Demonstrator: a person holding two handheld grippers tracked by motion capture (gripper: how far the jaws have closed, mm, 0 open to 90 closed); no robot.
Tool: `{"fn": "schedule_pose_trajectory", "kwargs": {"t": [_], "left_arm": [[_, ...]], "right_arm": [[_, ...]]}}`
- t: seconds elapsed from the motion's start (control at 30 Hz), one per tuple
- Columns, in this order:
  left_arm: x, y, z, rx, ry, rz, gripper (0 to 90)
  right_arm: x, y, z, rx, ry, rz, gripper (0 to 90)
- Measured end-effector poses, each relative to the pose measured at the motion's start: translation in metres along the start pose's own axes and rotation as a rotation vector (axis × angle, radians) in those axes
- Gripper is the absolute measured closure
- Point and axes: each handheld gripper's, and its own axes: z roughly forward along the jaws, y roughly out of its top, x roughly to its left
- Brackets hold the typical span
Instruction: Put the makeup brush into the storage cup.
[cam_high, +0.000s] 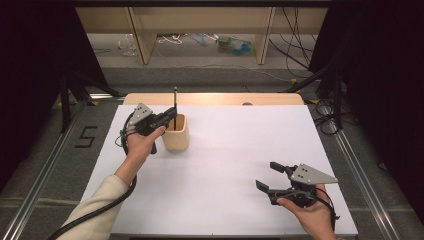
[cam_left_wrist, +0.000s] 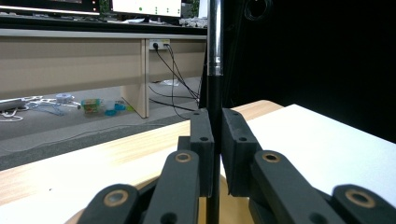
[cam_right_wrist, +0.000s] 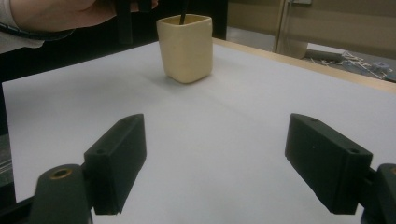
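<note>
- The left gripper (cam_high: 169, 118) sits at the far left of the bench (cam_high: 240, 165), its jaws clamped on a thin black rod (cam_high: 175, 102).
- In the left gripper view the rod (cam_left_wrist: 214, 93) stands upright, pinched between the two pads, its silvery upper part rising above them.
- The rod's lower end goes down into a cream cup (cam_high: 176, 132) just under the jaws; the cup stands upright on the white sheet.
- The right gripper (cam_high: 267, 177) rests at the near right, jaws wide apart with nothing between them, well apart from the cup (cam_right_wrist: 185, 46).
</note>
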Motion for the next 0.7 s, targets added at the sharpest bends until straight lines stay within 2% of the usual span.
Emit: {"fn": "schedule_pose_trajectory", "kwargs": {"t": [0.17,0.23,0.27,0.3,0.43,0.5,0.57,0.7], "left_arm": [[0.0007,-0.0009,0.0001,0.002,0.003,0.005,83.5],[0.001,-0.0012,0.0004,0.0,0.003,0.004,83.5],[0.0011,-0.0015,0.0005,0.0,0.004,0.001,83.5],[0.0013,-0.0017,0.0005,0.002,0.005,0.002,83.4],[0.0021,-0.002,0.0004,0.005,0.007,0.004,83.4],[0.0022,-0.0022,0.0006,0.006,0.005,0.002,83.4],[0.002,-0.0024,0.0008,0.009,0.003,0.003,83.5],[0.0016,-0.0017,0.0012,0.014,0.006,0.002,83.4]], "right_arm": [[0.0004,0.0,0.0001,0.004,0.002,0.006,21.6],[0.0017,-0.0001,-0.0004,0.017,0.008,0.026,21.7],[0.0017,-0.0001,-0.0004,0.017,0.008,0.026,21.6],[0.0,-0.0001,0.0002,0.001,0.0,0.0,21.6],[0.0001,0.0,0.0,0.008,-0.002,0.001,21.6],[0.0018,-0.0003,0.0,0.016,0.008,0.027,21.6],[0.0002,-0.0003,0.0007,-0.002,-0.001,0.004,21.6],[0.0002,-0.0005,0.001,-0.002,-0.001,0.002,21.5]]}}
